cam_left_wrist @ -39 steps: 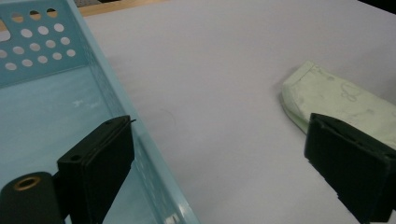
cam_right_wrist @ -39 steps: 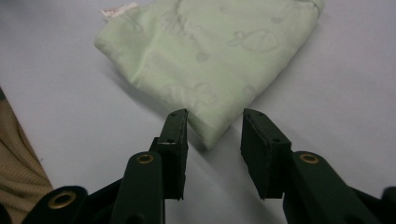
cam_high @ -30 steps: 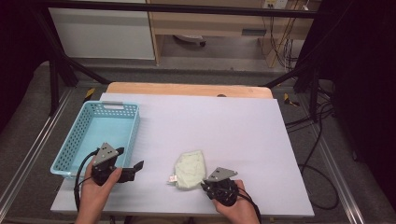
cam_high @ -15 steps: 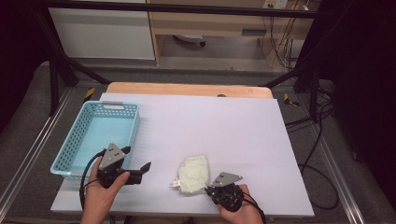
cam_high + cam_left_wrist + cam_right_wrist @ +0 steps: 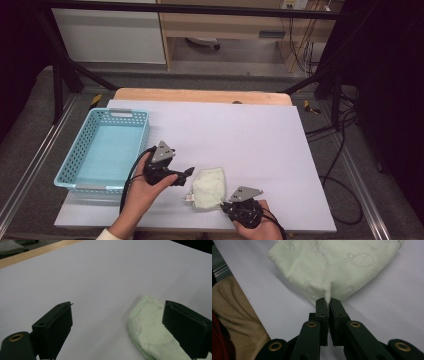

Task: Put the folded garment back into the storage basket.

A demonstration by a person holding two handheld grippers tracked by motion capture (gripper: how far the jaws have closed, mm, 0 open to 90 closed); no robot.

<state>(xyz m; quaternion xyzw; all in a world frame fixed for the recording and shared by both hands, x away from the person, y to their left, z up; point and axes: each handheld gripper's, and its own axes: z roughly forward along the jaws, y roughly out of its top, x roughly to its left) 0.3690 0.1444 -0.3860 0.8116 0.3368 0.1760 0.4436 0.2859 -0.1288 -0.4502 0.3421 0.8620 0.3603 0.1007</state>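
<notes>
Already the right hand-held gripper pinches the near edge of the pale green cloth lying on the worktop. The left hand-held gripper, jaws wide, should straddle its opposite edge squarely before closing, then lift evenly.

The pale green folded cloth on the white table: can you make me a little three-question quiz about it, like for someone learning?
1. True or false: the right gripper has pinched an edge of the pale green folded cloth.
2. How do the left gripper jaws stand? A shut tight, B wide open, C clamped on the basket.
3. What lies to the left of the cloth in the high view, on the white table?

Key
1. True; a pinch of fabric sits between its closed jaws.
2. B; one jaw is over the cloth's edge.
3. The light blue plastic basket.
</notes>
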